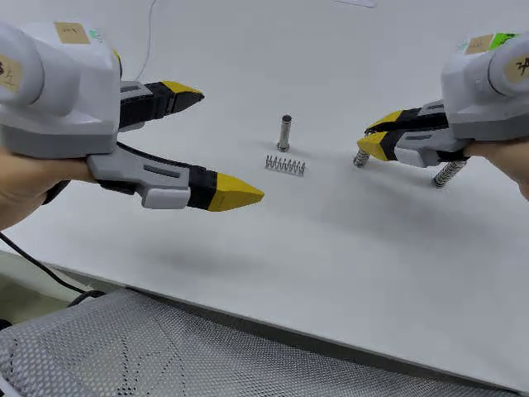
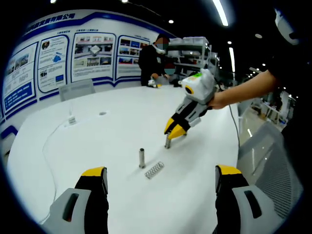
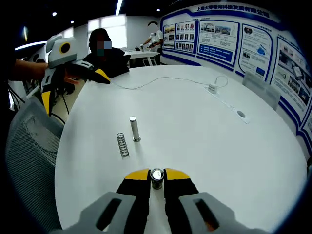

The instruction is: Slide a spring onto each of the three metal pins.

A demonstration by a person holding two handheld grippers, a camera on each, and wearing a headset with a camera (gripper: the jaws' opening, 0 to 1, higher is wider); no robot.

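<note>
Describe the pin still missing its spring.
On the white table, look midway between left gripper and right gripper. The upright steel pin stands there, a loose coil spring beside it. It alone is bare: the gripped pin and the far-right pin wear springs.

There's the left gripper (image 1: 231, 145): pale grey housing, black jaw sections, each capped with a pointed yellow tip, and a tan paper label (image 1: 72, 32) on top. The right gripper (image 1: 364, 138) matches, with a grey-white shell and black-and-yellow jaws, plus a green sticker (image 1: 501, 39) at the far right. A black cable (image 1: 37, 263) trails at the near left. In the left gripper view, the person wears a dark sleeve (image 2: 285, 68).
</note>
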